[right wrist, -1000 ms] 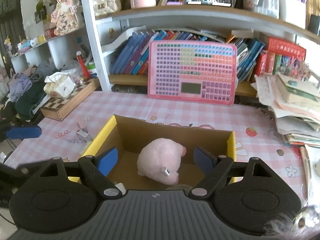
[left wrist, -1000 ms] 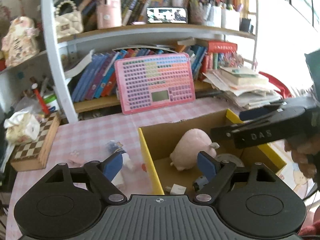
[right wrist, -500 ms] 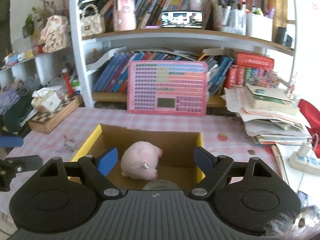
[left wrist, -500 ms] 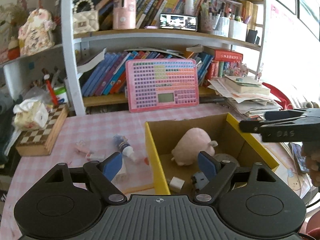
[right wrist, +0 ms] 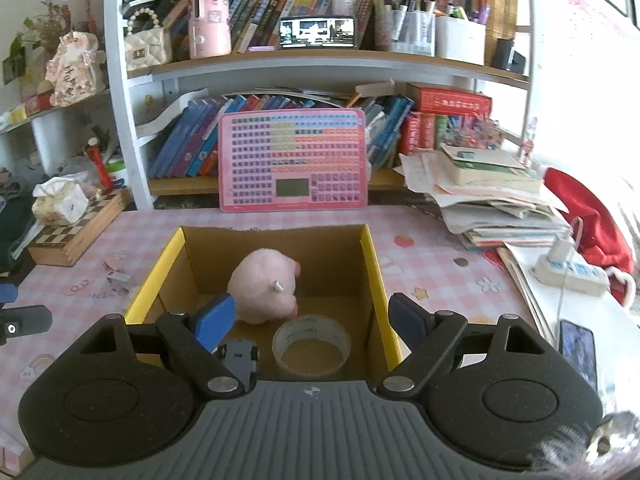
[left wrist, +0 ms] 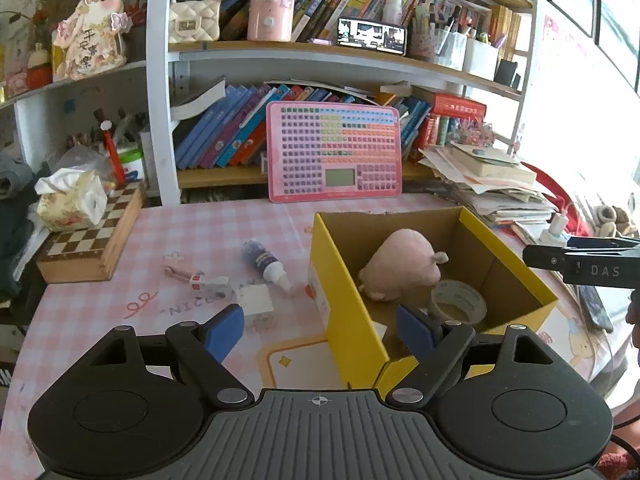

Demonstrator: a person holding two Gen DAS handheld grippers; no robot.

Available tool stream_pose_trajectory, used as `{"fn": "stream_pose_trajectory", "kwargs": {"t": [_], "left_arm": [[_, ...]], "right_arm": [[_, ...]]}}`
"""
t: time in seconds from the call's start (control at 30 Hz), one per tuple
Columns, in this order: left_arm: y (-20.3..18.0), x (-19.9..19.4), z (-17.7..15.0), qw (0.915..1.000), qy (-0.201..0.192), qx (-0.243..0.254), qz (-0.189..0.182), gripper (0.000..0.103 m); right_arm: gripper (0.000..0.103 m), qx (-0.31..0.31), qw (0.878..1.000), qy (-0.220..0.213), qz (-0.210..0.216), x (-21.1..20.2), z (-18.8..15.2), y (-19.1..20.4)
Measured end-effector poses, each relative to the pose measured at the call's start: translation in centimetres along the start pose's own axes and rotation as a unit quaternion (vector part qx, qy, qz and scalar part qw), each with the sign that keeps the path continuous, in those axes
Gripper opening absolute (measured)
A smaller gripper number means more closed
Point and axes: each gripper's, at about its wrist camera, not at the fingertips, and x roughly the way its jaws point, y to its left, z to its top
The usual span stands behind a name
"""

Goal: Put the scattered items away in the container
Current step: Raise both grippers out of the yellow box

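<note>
The left gripper point(left wrist: 320, 330) hangs above the near left wall of the cardboard box point(left wrist: 348, 300), its blue pads spread wide with nothing between them; one pad sits over the pink checked tablecloth point(left wrist: 192, 232) and the other over the box's inside. The right gripper point(right wrist: 310, 318) is likewise spread and empty, hovering over the box's near edge, and it shows again at the right edge of the left wrist view as a black bar (marked DAS). Inside the box lie a pink plush pig point(right wrist: 266, 290), a roll of tape point(right wrist: 311, 344) just in front of it, and a small toy car point(right wrist: 239, 354) beside the tape, partly hidden by a finger. Still out on the cloth, left of the box, are a small bottle with a white nozzle point(left wrist: 266, 266), a white cube point(left wrist: 255, 301) close beside it, and a small white and red clip-like item point(left wrist: 206, 282). Farther off stand a chessboard box point(left wrist: 94, 248) with a tissue pack point(left wrist: 72, 202) on it, a pink keyboard toy point(left wrist: 334, 156) leaning on the bookshelf point(left wrist: 280, 56), and a paper stack point(right wrist: 488, 196).
</note>
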Motion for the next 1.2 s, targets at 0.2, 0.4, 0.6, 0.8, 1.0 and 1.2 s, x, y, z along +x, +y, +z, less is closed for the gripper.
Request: {"fn": "stream_pose_trajectory", "kwargs": {"t": [0.2,0.4,0.6,0.8,1.0,1.2], "left_arm": [[2.3,-1.2,-0.5,0.9999,0.000,0.001,-0.017,0.085],[4.0,-1.8,-1.4,0.9995,0.010,0.011,-0.030,0.085],[5.5,-2.1,-2.4,0.9987,0.022,0.018,-0.042,0.085],[6.5,-2.5,-2.8,0.9978,0.025,0.026,-0.055,0.085],[7.2,-2.8,-3.4,0.9961,0.031,0.041,-0.071,0.085],[8.1,-3.1,-4.2,0.9939,0.048,0.057,-0.081,0.086]], "right_arm": [[0.083,0.001,1.000,-0.001,-0.028,-1.8,-1.5,2.6],[0.083,0.013,0.999,0.013,-0.049,-3.1,-2.9,4.7],[0.084,0.028,0.997,0.031,-0.069,-3.9,-4.5,6.5],[0.084,0.039,0.995,0.039,-0.084,-4.8,-5.7,8.3],[0.086,0.055,0.993,0.054,-0.092,-5.3,-6.9,9.7],[0.087,0.067,0.990,0.081,-0.092,-5.3,-8.3,11.5]]}}
